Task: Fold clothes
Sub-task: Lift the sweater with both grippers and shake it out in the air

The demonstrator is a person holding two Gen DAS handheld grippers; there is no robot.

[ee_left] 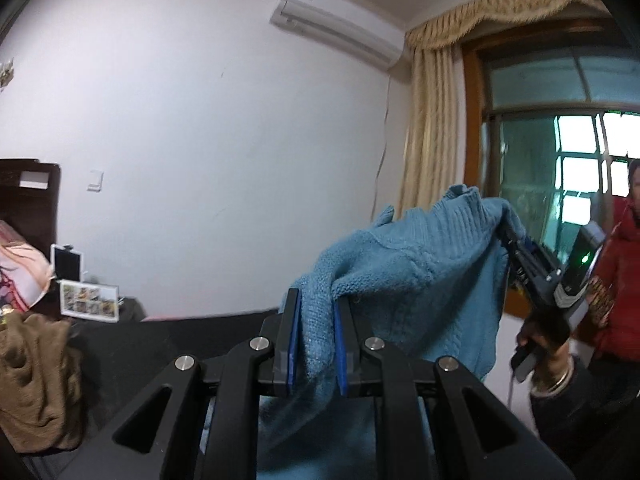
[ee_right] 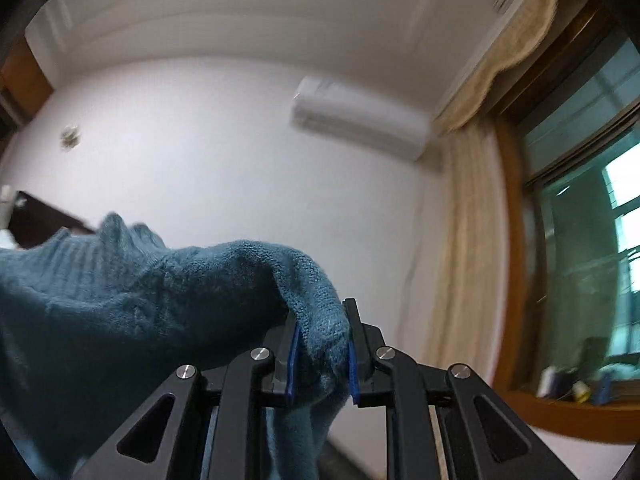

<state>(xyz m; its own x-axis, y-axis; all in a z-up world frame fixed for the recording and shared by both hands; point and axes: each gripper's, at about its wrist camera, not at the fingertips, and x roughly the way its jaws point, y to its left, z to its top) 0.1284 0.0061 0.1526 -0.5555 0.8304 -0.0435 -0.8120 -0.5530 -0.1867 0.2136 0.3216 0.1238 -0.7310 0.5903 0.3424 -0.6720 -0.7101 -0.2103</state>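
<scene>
Left gripper clamped on a bunched fold of the blue knit sweater, bottom centre of the left wrist view, blue pads pressing the knit from both sides. Sweater is lifted in the air, stretched from there up toward the right of the frame, ribbed collar sticking up at the top edge, body hanging down below. Right gripper at the far end of the sweater, right side of the frame, its fingers buried in the fabric, held by a hand with a bangle on the wrist. In the right wrist view the right gripper is bottom centre, jaws pinched on another fold of the same sweater, cloth spilling to the left and down under the frame; view blurred. Background: white wall with an air conditioner upper centre, beige curtain beside a wood-framed window on the right. Brown garment heaped at lower left on a dark surface, picture frame just behind it. Person in a red jacket at the far right edge.
</scene>
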